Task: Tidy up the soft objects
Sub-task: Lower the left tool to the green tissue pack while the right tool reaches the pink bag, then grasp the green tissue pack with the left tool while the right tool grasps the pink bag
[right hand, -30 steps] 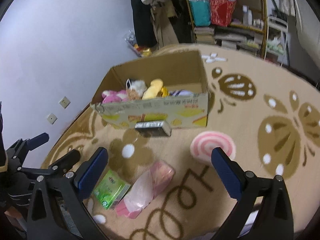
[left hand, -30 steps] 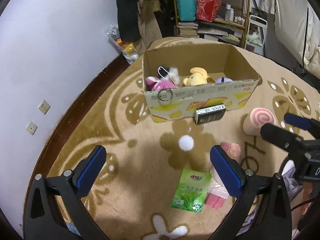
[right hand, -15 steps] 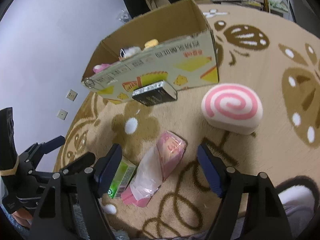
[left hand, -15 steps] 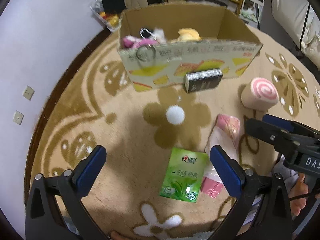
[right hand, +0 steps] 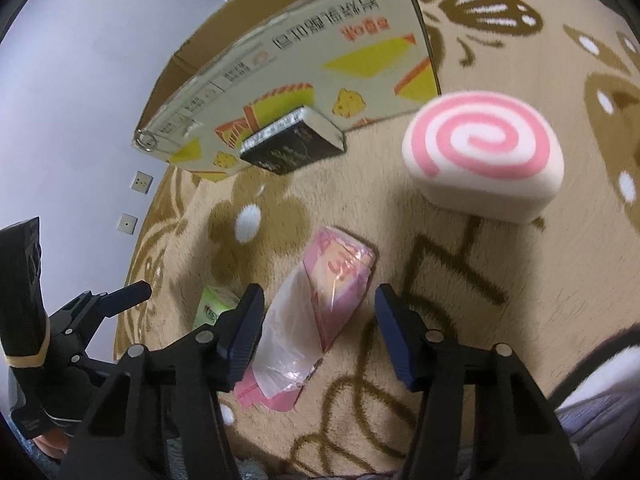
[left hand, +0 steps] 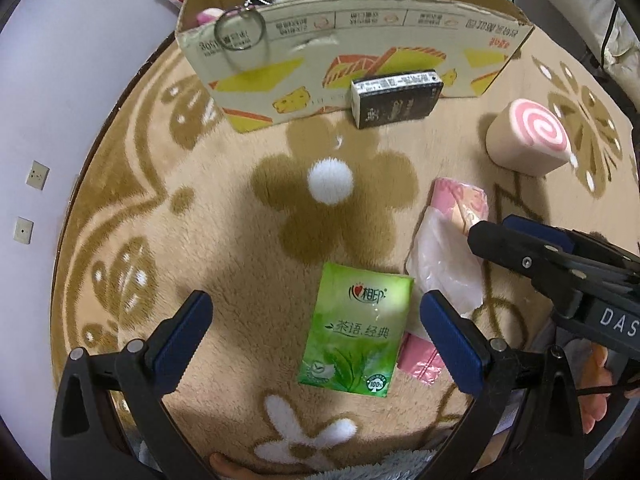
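Observation:
A green tissue pack point(left hand: 354, 328) lies on the rug between the open fingers of my left gripper point(left hand: 316, 332), which hovers just over it. A pink tissue pack in clear wrap point(right hand: 316, 312) lies between the fingers of my right gripper point(right hand: 318, 324), open and straddling it; it also shows in the left wrist view point(left hand: 452, 240). A pink swirl roll-cake cushion point(right hand: 484, 160) stands to the right, also in the left wrist view point(left hand: 528, 136). The cardboard box point(left hand: 360, 36) holds plush toys, mostly hidden by its front wall.
A black box point(left hand: 396, 96) leans on the cardboard box front, also in the right wrist view point(right hand: 292, 148). A key ring point(left hand: 239, 36) hangs over the box rim. The beige flower rug point(left hand: 200, 220) meets a white wall with sockets point(left hand: 37, 174) on the left.
Both grippers have moved down and forward toward the rug. The left now frames the green pack; the right has narrowed and now straddles the pink pack.

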A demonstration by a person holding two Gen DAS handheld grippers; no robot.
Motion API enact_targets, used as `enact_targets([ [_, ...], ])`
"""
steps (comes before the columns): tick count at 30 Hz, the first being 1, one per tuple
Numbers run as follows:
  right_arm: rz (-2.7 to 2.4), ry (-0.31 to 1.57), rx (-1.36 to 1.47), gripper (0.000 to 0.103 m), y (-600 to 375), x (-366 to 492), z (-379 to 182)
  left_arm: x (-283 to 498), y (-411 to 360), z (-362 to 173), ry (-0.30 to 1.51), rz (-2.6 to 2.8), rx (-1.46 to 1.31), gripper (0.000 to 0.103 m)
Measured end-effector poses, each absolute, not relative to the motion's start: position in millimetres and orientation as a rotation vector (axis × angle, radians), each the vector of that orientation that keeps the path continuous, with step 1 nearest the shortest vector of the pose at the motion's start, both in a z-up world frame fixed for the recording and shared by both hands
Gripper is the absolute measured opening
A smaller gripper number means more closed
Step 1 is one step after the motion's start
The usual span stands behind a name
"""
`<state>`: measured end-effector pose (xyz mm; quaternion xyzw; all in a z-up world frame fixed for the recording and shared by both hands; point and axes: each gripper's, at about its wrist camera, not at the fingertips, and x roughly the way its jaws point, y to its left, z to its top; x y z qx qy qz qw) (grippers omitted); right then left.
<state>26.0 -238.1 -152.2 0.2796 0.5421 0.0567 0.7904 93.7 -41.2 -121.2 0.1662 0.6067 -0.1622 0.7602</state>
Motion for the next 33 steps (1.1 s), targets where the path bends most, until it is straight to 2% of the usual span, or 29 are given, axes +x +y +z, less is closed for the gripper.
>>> enact_targets([
  [2,0.127,1.167,0.612,0.06,-237.0,26.3,-153.6,94.3,-41.9,-123.9,1.333,-0.351,0.366,0.102],
  [6,0.145,1.176,0.595,0.043,-231.1,30.3,-154.3,96.5,-40.6,-125.0,1.337,-0.333,0.359,0.102],
  [9,0.173,1.184,0.587,0.036,-224.9,34.0,-156.3,98.2,-41.2,-128.2,1.351,-0.339,0.355,0.102],
  [26,0.124,1.269,0.632,0.038,-220.8,47.2,-179.2,118.0,-38.8,-151.3,1.459,-0.331,0.325,0.102],
  [31,0.113,1.274,0.631,0.046,-218.6,50.7,-177.9,123.7,-40.7,-157.5,1.474,-0.33,0.343,0.102],
  [33,0.114,1.278,0.611,0.052,-214.0,54.2,-176.5,124.2,-42.9,-159.8,1.481,-0.333,0.354,0.102],
])
